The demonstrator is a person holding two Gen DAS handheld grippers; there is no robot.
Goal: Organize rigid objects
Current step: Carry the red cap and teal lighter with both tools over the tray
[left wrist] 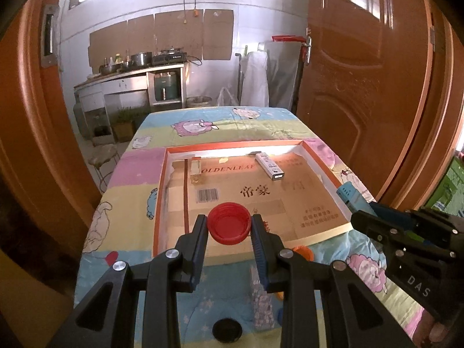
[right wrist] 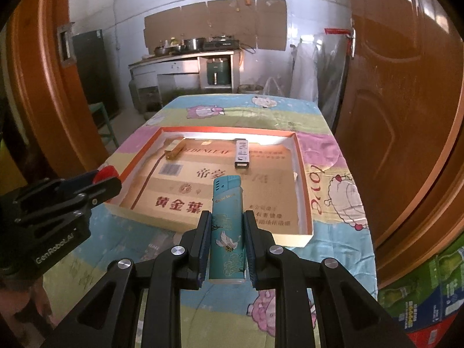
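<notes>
My left gripper (left wrist: pixel 229 223) is shut on a red bottle cap (left wrist: pixel 229 223), held hollow side up over the near edge of a shallow cardboard tray (left wrist: pixel 324 162). Seen from the right wrist, that gripper (right wrist: pixel 108 178) hangs at the tray's left rim with the red cap (right wrist: pixel 105 172) peeking out. My right gripper (right wrist: pixel 226 217) is shut on a teal lighter (right wrist: pixel 227 229) with a crane print, upright between the pads, just before the tray (right wrist: pixel 304 179). In the left wrist view the right gripper (left wrist: pixel 361 213) carries the lighter (left wrist: pixel 351 195) at the tray's right corner.
Inside the tray lie a white lighter (left wrist: pixel 269 166) (right wrist: pixel 242 153) and a small amber glass piece (left wrist: pixel 196 172) (right wrist: pixel 174 150). On the patterned tablecloth near me sit a black cap (left wrist: pixel 227 330), an orange cap (left wrist: pixel 303 251) and a patterned slim box (left wrist: pixel 262 304). Wooden doors flank the table.
</notes>
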